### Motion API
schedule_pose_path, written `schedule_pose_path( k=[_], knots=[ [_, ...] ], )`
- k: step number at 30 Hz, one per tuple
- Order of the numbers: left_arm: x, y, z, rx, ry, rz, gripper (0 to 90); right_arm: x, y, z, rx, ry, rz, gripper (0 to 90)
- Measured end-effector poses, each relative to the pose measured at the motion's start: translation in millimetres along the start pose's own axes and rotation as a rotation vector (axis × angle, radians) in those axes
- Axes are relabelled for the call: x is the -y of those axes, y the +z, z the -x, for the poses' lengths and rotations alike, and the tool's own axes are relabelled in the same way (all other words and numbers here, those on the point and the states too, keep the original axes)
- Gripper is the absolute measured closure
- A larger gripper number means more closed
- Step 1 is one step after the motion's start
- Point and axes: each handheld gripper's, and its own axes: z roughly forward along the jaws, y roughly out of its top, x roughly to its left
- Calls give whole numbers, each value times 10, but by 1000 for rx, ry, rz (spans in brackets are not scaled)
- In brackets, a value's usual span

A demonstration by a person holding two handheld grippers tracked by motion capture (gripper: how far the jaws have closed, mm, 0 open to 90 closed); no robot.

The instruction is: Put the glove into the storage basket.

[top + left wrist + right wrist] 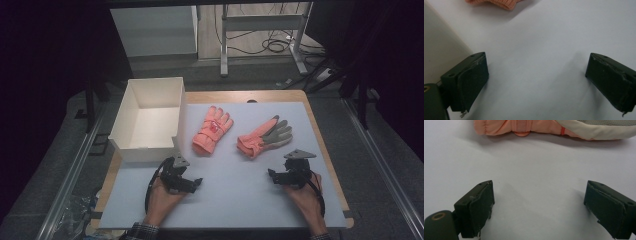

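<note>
Salmon pink on pale grey-white, black tools in hand

Left glove (pixel 212 129) is salmon pink all over, with a redder patch at its strap; right glove (pixel 263 137) shows pink with a grey palm and cream edging; the box (pixel 131 107) is plain white; the mat (pixel 235 195) pale grey-white on a light wood table (pixel 240 96); both grippers (pixel 199 181) (pixel 270 173) matt black; checked sleeve cuff (pixel 141 232).

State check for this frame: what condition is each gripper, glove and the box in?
Left gripper: open, empty, over the mat.
Right gripper: open, empty, facing the palm-up glove.
Left glove: flat, back up, fingers pointing away.
Right glove: flat, grey palm up.
Box: open-topped, nothing inside, at the mat's left edge.
Mat: flat on the table.
</note>
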Motion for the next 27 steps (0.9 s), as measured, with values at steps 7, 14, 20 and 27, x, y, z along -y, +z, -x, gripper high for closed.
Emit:
schedule_pose_path(
  k=[7,14,20,27],
  knots=[
    [0,0,0,0,-1,0,45,-7,-21,2,-1,-1,-3,146],
    [0,0,-1,0,-2,1,45,-50,-81,59,-40,20,-1,224],
    [-1,0,-1,0,-2,1,45,-204,-126,80,-65,26,24,277],
    [-1,0,-3,0,-2,0,45,-478,-134,129,-56,51,42,331]
  ],
)
